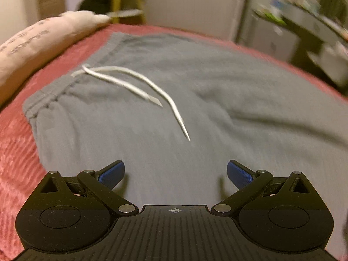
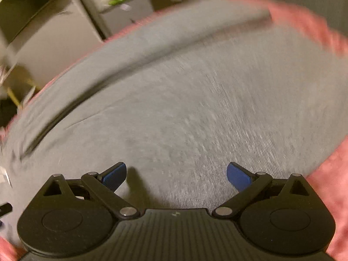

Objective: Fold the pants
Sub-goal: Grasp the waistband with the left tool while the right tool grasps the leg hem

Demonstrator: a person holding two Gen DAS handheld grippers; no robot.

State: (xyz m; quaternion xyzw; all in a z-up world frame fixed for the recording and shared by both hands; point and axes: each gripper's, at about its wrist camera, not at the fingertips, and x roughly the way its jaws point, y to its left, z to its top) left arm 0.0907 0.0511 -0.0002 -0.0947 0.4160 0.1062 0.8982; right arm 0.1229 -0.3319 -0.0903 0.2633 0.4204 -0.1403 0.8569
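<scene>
Grey sweatpants (image 1: 195, 100) lie spread flat on a pink-red bedspread (image 1: 15, 152), covering most of both views. Waistband (image 1: 71, 80) sits at upper left in the left wrist view, gathered/elasticated, w/ a white drawstring (image 1: 139, 84) trailing across the front of the fabric, two loose ends, one longer than the other, both lying on the cloth.

Left gripper (image 1: 175, 174): jaws spread wide, nothing between them. Blue pads (image 1: 112, 174) hover over the upper-leg/hip area of the pants, just below the drawstring ends. Can't tell if the tips touch the cloth.

Right gripper (image 2: 176, 176): also wide apart, empty. Blue pads (image 2: 114, 177) over plain grey fabric (image 2: 195, 108); a long fold or seam line (image 2: 108, 80) curves across the upper left of that view. Bedspread (image 2: 326, 184) shows at the right edge and far top right. Contact w/ cloth not clear here either.

Both frames motion-blurred, the right wrist view more so.

Background: pale pink pillow (image 1: 32, 41) w/ dark lettering at upper left beside the waistband, lying on the bedspread. Yellow stand w/ a round shelf (image 1: 124, 10) behind it. Cluttered desk/shelf (image 1: 315, 21) at right, too blurred to ID items. Light-coloured cabinet or door (image 2: 56, 39) past the bed edge in the right wrist view.
</scene>
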